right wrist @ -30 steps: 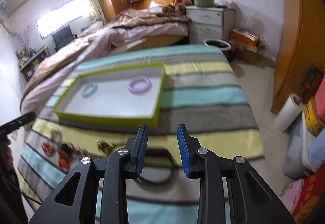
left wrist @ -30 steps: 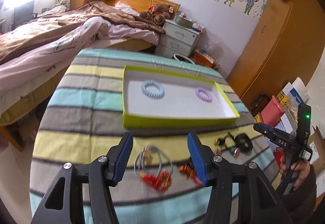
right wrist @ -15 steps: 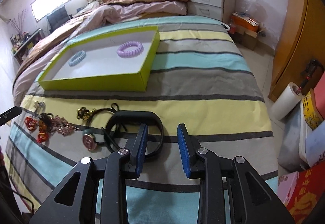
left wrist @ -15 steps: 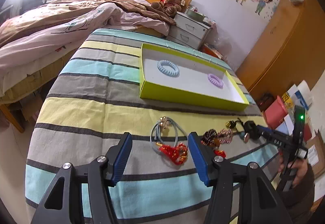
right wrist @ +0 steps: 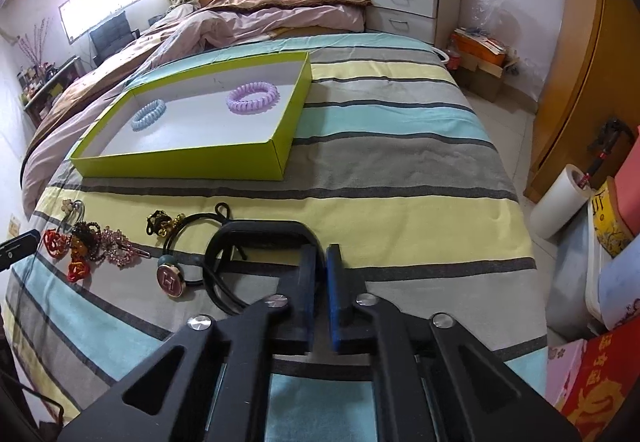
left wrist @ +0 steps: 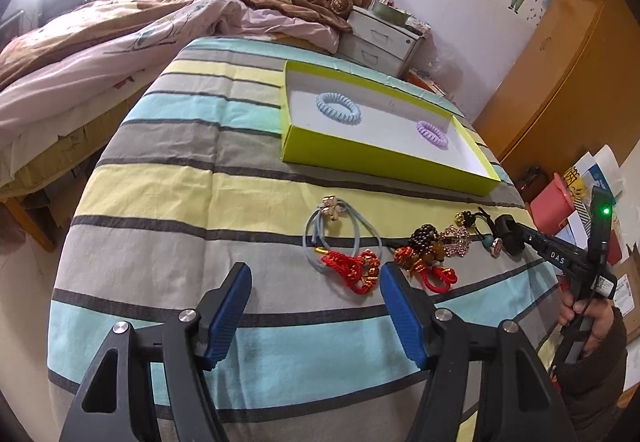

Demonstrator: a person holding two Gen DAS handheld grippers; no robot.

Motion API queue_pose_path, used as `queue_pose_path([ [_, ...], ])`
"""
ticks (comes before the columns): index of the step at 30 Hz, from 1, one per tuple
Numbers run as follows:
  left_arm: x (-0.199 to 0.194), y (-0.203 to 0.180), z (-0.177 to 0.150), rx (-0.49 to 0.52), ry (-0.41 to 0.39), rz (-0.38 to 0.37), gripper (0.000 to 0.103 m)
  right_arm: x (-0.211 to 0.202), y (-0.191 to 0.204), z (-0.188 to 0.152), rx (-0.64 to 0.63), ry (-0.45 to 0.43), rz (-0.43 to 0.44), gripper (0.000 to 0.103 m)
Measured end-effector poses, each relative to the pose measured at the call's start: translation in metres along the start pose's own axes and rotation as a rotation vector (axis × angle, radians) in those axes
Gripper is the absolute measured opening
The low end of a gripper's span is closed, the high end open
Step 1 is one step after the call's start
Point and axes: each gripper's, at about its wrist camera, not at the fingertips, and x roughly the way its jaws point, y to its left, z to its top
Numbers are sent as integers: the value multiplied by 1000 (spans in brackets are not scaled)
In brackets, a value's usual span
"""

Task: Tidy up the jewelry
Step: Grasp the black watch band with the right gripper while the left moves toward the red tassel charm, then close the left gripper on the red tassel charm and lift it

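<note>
The right tongs (right wrist: 320,262) are pinched on the rim of a black bracelet (right wrist: 256,230) lying on the striped surface (right wrist: 400,169), while the left tongs (left wrist: 316,298) are held spread above the cloth just short of a red knotted charm (left wrist: 352,268). Beyond lie a grey hair tie (left wrist: 340,230) and beaded pieces (left wrist: 428,246). Farther off, a blue coil tie (left wrist: 338,109) and a purple coil tie (left wrist: 432,129) are kept in the green tray (left wrist: 384,161).

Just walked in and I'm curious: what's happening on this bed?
A person is sorting jewelry with two handheld tongs. The right tongs are shut on the black bracelet on the striped blanket. The left tongs are open above the red knotted charm. The green tray holds a blue coil tie and a purple coil tie.
</note>
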Motion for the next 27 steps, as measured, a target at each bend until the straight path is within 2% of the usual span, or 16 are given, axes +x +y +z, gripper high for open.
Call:
queue_pose_path([
  [4,3,-15,-2,78,-5,23,66,-11,-7,-1,43,-46,15,5],
  [8,10,-23,1,108,-9,85,65,-22,-17,-4,95,-75,45,4],
  [10,14,-25,1,110,-6,66,65,-24,-18,-5,106,-80,48,5],
  [13,24,-25,1,104,21,71,54,-27,-16,-6,109,-87,55,5],
  [16,25,-27,1,112,9,86,51,-29,-14,-6,106,-95,66,5],
  [21,26,-27,1,105,9,84,40,-28,-8,-6,100,-93,70,5],
  [27,24,-29,0,105,6,75,21,-28,-5,-8,96,-89,74,5],
])
